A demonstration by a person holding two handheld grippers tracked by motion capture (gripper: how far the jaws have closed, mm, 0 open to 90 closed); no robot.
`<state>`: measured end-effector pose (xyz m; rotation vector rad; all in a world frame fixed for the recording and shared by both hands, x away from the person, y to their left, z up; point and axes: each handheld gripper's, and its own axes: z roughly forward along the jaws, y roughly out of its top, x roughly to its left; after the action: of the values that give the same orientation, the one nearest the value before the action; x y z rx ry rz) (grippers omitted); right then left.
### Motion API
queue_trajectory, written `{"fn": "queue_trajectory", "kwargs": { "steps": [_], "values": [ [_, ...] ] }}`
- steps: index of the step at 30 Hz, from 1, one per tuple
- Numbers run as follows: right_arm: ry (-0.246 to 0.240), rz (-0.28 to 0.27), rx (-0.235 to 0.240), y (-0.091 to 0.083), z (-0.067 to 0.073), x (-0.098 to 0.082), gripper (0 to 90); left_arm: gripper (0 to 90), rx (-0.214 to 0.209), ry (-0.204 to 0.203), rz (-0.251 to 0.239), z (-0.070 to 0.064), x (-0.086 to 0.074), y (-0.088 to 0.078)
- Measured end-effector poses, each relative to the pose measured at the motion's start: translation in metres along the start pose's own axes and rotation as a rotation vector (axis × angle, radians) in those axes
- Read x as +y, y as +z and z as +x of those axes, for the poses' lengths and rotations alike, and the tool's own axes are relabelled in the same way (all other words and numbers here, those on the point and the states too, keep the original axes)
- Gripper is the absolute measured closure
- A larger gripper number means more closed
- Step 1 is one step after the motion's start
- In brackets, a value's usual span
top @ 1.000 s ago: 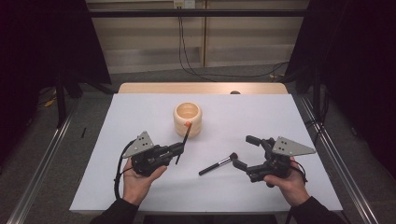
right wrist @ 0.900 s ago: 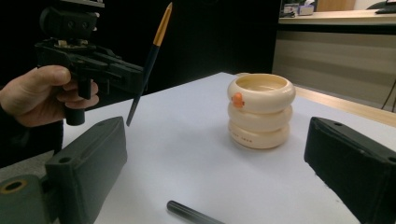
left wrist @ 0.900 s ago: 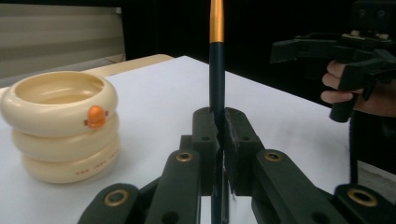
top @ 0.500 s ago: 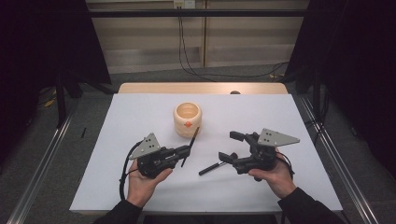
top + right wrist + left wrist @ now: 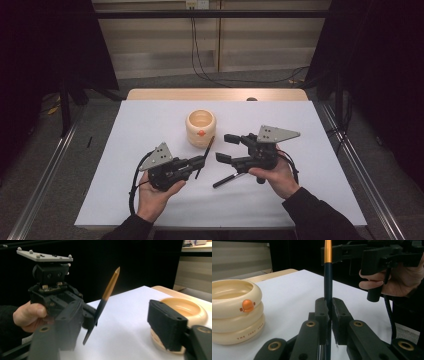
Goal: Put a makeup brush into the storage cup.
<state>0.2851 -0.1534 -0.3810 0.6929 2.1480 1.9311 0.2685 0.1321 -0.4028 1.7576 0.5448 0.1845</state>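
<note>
One slim pen [image 5: 328,277], dark barrel, orange-gold end, clamped in left claw [image 5: 328,311]; right claw [image 5: 226,147] apart, closing.

slim pencil-like stick [image 5: 328,280]: dark navy shaft, orange-gold far end
ringed cream plastic cup [image 5: 200,128]: pale cream, one small orange button
table sheet [image 5: 150,125]: plain white
left gripper [image 5: 204,161]: black
short rod [image 5: 229,180]: black, perhaps silver-tipped
</note>
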Motion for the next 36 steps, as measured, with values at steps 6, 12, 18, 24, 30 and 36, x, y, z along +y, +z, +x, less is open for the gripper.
{"fn": "queue_trajectory", "kwargs": {
  "steps": [6, 12, 18, 24, 30, 36],
  "values": [
    [0.015, 0.007, 0.036, 0.012, -0.004, 0.003, 34.2, 83.9, 0.003, 0.000, -0.001, 0.000, 0.000, 0.001],
    [0.030, 0.002, 0.064, 0.016, -0.007, 0.004, 43.5, 83.9, -0.001, 0.000, -0.002, 0.000, -0.001, 0.002],
    [0.050, -0.003, 0.095, 0.016, -0.009, 0.003, 54.3, 83.9, -0.006, 0.006, 0.009, -0.001, -0.002, 0.005],
    [0.057, 0.004, 0.122, 0.017, -0.008, 0.002, 63.0, 83.9, -0.008, 0.006, 0.008, -0.002, -0.002, 0.005],
    [0.073, 0.007, 0.149, 0.019, -0.008, 0.001, 79.5, 83.9, -0.041, 0.010, 0.008, -0.002, -0.004, 0.007],
    [0.093, 0.000, 0.186, 0.020, -0.010, 0.000, 83.7, 83.9, -0.035, 0.010, 0.019, -0.004, -0.004, 0.009]
  ]
}}
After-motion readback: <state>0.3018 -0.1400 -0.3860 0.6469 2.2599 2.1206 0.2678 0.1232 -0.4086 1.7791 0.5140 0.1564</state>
